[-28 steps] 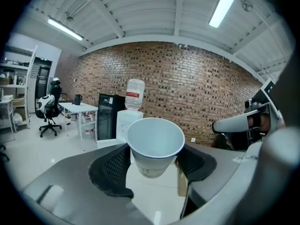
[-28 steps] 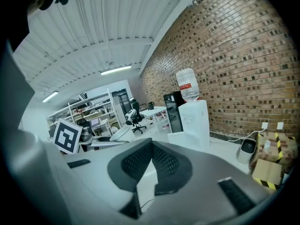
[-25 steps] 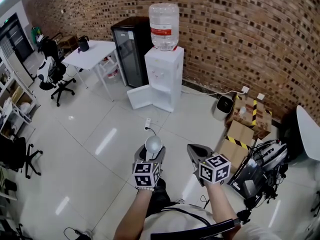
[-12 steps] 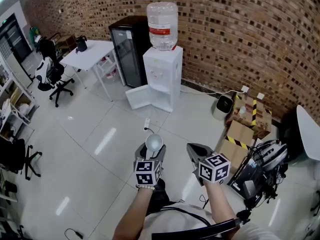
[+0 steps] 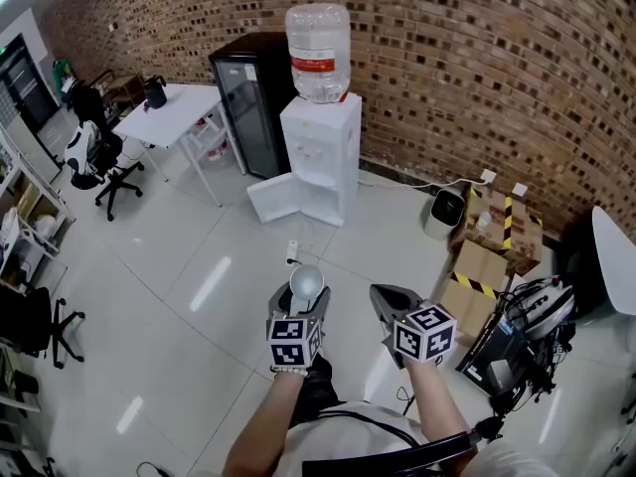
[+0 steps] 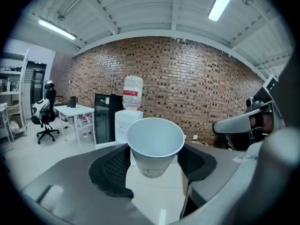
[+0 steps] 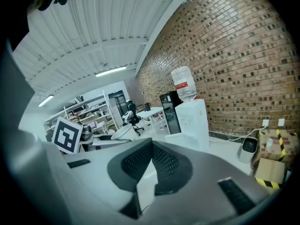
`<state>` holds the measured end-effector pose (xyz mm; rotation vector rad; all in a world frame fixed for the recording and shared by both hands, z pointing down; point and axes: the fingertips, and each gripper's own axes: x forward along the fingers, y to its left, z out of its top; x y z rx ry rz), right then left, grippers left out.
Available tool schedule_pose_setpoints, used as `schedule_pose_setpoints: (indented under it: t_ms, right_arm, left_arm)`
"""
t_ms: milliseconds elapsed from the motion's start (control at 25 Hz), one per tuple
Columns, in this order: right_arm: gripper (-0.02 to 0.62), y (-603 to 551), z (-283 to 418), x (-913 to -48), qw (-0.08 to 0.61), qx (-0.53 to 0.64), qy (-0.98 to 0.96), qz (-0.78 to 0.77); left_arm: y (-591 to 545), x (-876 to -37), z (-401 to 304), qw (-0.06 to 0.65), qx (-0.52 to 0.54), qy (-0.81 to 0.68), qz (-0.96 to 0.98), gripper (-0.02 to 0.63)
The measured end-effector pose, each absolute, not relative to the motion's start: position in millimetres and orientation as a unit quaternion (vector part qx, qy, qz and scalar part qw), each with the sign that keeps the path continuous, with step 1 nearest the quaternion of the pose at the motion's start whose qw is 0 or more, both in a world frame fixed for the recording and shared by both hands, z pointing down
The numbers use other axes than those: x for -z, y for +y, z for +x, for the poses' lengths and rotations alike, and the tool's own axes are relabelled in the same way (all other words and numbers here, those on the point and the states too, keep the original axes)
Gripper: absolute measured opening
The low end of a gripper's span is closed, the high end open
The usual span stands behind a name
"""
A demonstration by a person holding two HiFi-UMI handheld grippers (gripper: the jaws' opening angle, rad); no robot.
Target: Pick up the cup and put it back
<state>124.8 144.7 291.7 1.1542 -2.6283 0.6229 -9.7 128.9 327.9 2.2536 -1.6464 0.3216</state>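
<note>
A white paper cup [image 5: 306, 284] stands upright between the jaws of my left gripper [image 5: 304, 298], which is shut on its lower wall. In the left gripper view the empty cup [image 6: 154, 146] fills the middle, with both black pads [image 6: 112, 165] pressed against its sides. My right gripper [image 5: 386, 298] is level beside it to the right, shut with nothing held; its pads [image 7: 136, 163] meet at the tips. The cup [image 7: 123, 131] also shows at the left of the right gripper view. A white water dispenser [image 5: 320, 157] stands ahead by the brick wall.
A black fridge [image 5: 243, 102] stands left of the dispenser, then a white table [image 5: 169, 107] and office chairs [image 5: 94, 157]. Cardboard boxes [image 5: 487, 256], a small bin [image 5: 444, 212] and a pile of equipment [image 5: 527, 336] sit to the right. Glossy tiled floor [image 5: 199, 296] lies between me and the dispenser.
Both grippers have edged across the room together, the cup still held upright. In the head view the dispenser, fridge and table have slid slightly left.
</note>
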Motion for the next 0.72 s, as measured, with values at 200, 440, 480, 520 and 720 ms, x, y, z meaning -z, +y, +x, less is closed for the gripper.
schedule_pose_setpoints:
  t_ms: [200, 440, 480, 520, 720]
  right_arm:
    - [0.003, 128.6, 111.7, -304.0, 0.108, -0.219, -0.889, 0.388]
    - [0.003, 103.6, 104.0, -309.6, 0.117, -0.225, -0.887, 0.387]
    - [0.003, 99.5, 102.7, -309.8, 0.118, -0.225, -0.886, 0.387]
    - [0.003, 95.3, 101.3, -310.0, 0.119, -0.225, -0.886, 0.387]
    - [0.003, 78.9, 95.8, -317.3, 0.130, -0.229, -0.884, 0.386]
  left_arm:
    - [110.1, -335.5, -22.0, 0.168, -0.118, -0.578, 0.790, 0.314]
    - [85.1, -337.1, -30.1, 0.175, -0.119, -0.577, 0.789, 0.314]
    - [81.1, -337.0, -31.4, 0.176, -0.119, -0.577, 0.789, 0.314]
    - [76.9, -336.9, -32.7, 0.176, -0.119, -0.577, 0.789, 0.314]
    - [59.7, -343.0, -39.0, 0.181, -0.118, -0.579, 0.787, 0.314]
